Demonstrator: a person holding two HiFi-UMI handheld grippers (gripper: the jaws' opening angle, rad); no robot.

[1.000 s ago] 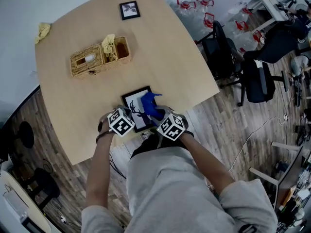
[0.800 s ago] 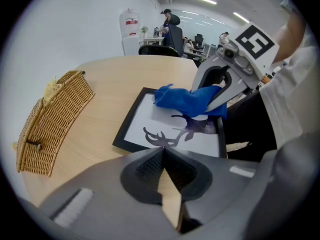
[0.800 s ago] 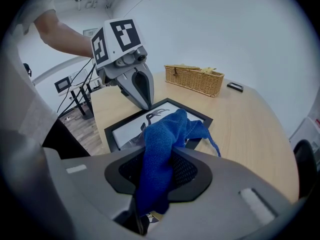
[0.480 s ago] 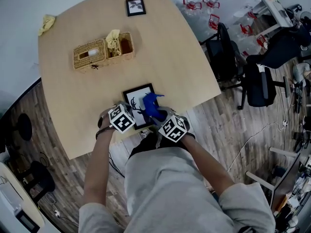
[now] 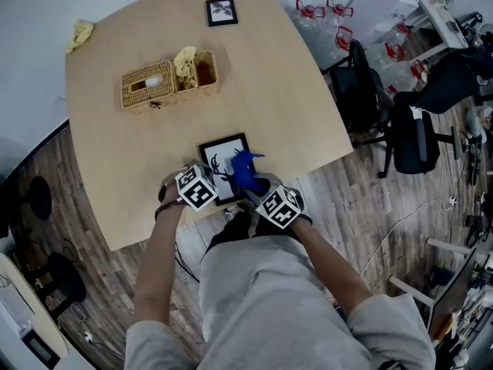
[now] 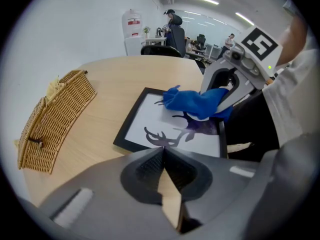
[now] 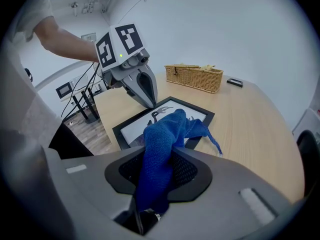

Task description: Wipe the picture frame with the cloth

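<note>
The picture frame [image 5: 219,156] lies flat near the front edge of the tabletop [image 5: 269,91], just before the person. The right gripper [image 7: 159,153] has its fingers clamped on the blue cloth [image 7: 167,126], whose loose end drapes forward onto the antlered print. The left gripper [image 6: 163,149] has its 2 fingers closed together on nothing. Their tip is set down at the frame's border, likely to steady it.

The cloth looks soft and limp, so it will bunch and trail. Gripping it by a gathered fold, as here, leaves a pad to drag. The frame seems light, stiff and smooth, probably with a breakable glazed face, so it may skid under wiping strokes. Pinning 1 edge of the border, not the face, suits it best.
</note>
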